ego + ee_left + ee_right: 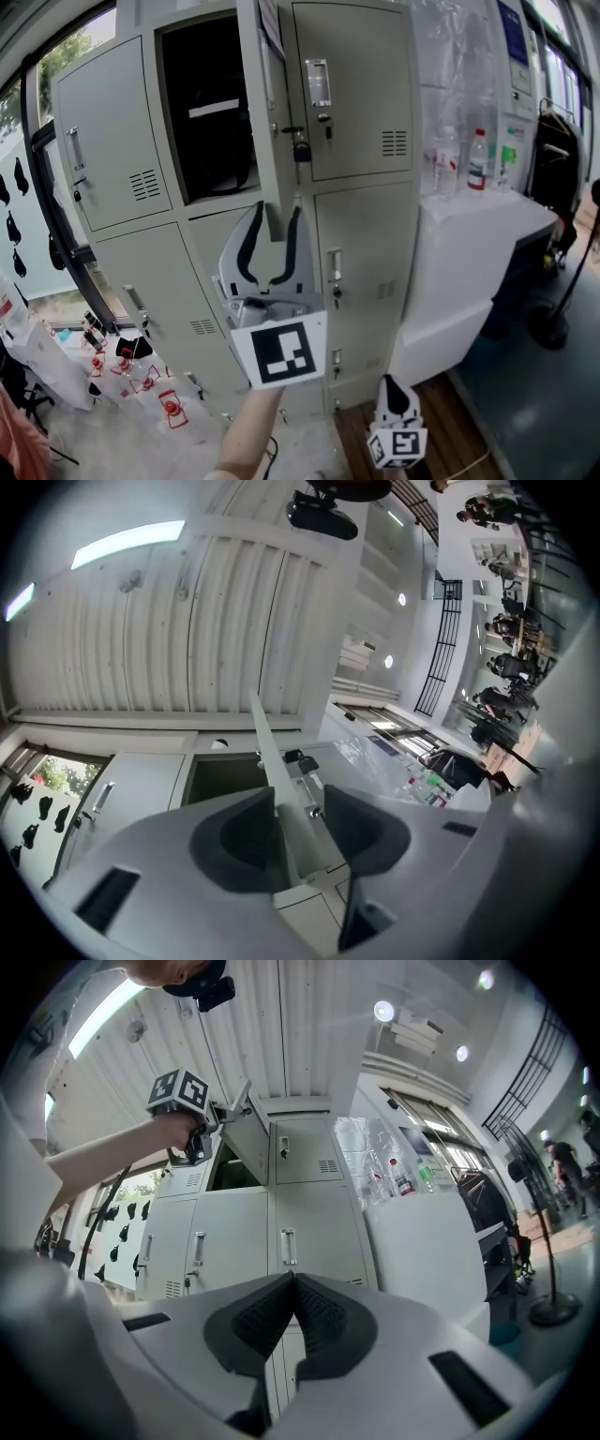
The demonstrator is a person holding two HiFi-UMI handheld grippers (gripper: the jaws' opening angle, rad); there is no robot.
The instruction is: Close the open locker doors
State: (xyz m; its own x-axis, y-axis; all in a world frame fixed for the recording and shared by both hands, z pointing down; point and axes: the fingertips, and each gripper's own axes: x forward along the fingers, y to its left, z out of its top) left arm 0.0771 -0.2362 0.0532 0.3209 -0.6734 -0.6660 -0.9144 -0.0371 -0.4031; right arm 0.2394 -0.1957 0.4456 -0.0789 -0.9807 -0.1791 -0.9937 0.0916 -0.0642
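The right gripper (pixel 392 382) hangs low, jaws pressed together on nothing. The left forearm (pixel 251 436) reaches upward. The left gripper (pixel 278 217) pinches the bottom edge of the open locker door (pixel 258 112), upper row, middle. The neighbouring door's label card (pixel 319 82) is unreadable.

White left tool (pixel 278 211), black pads (pixel 247 247), square-marker cube (pixel 279 352)

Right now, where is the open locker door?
In the head view the open locker door stands edge-on, top centre, beside its dark compartment, lower edge between the left gripper's jaws.
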